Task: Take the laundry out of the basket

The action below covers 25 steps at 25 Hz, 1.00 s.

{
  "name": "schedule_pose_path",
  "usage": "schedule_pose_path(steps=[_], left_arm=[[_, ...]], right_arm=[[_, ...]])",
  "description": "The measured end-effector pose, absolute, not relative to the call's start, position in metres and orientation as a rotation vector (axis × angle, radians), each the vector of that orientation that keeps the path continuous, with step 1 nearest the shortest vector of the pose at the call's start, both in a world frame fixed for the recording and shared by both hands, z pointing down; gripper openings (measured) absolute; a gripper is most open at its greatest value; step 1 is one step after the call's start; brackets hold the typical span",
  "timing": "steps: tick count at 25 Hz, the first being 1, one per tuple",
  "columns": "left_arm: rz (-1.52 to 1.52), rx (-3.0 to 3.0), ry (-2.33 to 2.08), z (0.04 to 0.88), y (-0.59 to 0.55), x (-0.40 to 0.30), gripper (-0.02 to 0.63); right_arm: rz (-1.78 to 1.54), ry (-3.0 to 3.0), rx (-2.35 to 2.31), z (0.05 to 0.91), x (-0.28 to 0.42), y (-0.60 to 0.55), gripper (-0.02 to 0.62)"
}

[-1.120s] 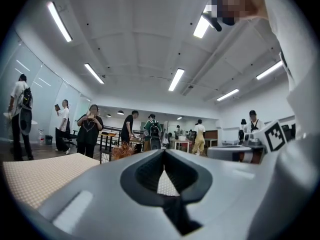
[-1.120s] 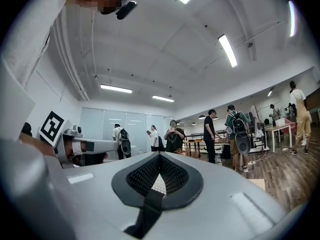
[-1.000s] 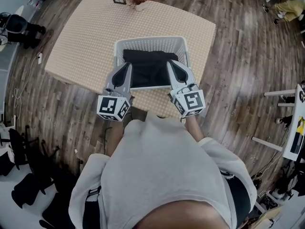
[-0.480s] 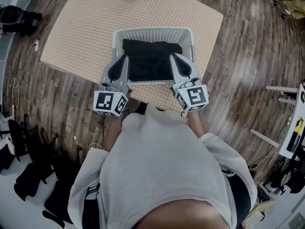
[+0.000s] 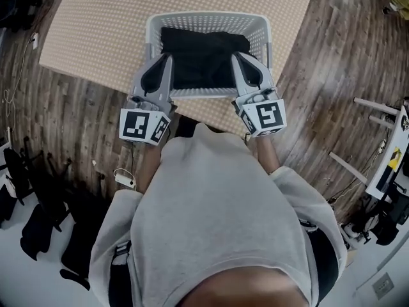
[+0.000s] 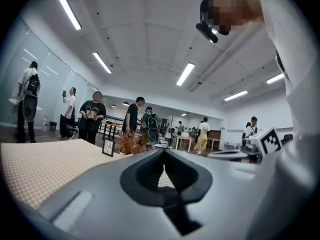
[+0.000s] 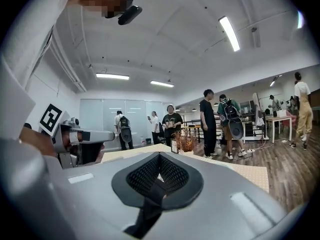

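Risk, main: you are going at the black laundry with closed tips. Closed tips only prod or shove cloth, so nothing gets pinched, and the push could slide the basket along the table. Open up before you go down.

Risk, second: each gripper crosses the basket's near rim close to a corner. A jaw could snag the lattice wall and lift or tip the basket with its load.

Risk, third: a pinch on one top fold may drag the rest over the rim and pull the basket toward you. Its near wall sits close to the table edge.

Laundry: heaped inside the basket, none out yet.

Left gripper: over the basket's near-left corner, jaws together tip to tip, nothing between them.

Right gripper: over the basket's near-right corner, jaws likewise fully closed and empty.

Contact: whether either tip touches the cloth cannot be told from above; probably just clear of it.
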<state>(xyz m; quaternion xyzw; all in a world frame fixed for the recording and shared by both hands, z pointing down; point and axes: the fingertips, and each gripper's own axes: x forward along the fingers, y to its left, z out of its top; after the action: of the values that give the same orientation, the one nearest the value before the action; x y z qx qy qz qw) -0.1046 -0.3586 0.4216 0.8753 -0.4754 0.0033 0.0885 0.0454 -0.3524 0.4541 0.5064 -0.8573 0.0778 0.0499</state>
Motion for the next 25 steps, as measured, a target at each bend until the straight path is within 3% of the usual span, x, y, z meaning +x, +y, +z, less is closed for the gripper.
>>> schedule_pose_path(steps=[7,13,16,19,22,25], left_arm=[[-0.003,2.590,-1.405,0.426,-0.367,-0.107,0.011],[-0.023,2.599,-1.403,0.421,-0.371,-0.109,0.011],[-0.032,2.601,-1.402,0.420,-0.371,-0.110,0.011],[-0.043,2.598,-1.405,0.419,-0.370,-0.112,0.011],[-0.052,2.588,-1.413,0.418,-0.370,-0.117,0.011],[-0.056,2.584,-1.421,0.418,-0.371,-0.122,0.011]], right_arm=[[0.105,-2.552,1.407,0.460,0.030,-0.364,0.000],[-0.576,-2.062,0.945,0.500,0.003,-0.377,0.000],[-0.665,-1.861,0.751,0.535,-0.001,-0.381,0.002],[-0.595,-1.852,0.680,0.552,-0.005,-0.381,0.133],[-0.517,-1.873,0.639,0.562,-0.009,-0.381,0.176],[-0.364,-1.867,0.551,0.586,-0.011,-0.380,0.379]])
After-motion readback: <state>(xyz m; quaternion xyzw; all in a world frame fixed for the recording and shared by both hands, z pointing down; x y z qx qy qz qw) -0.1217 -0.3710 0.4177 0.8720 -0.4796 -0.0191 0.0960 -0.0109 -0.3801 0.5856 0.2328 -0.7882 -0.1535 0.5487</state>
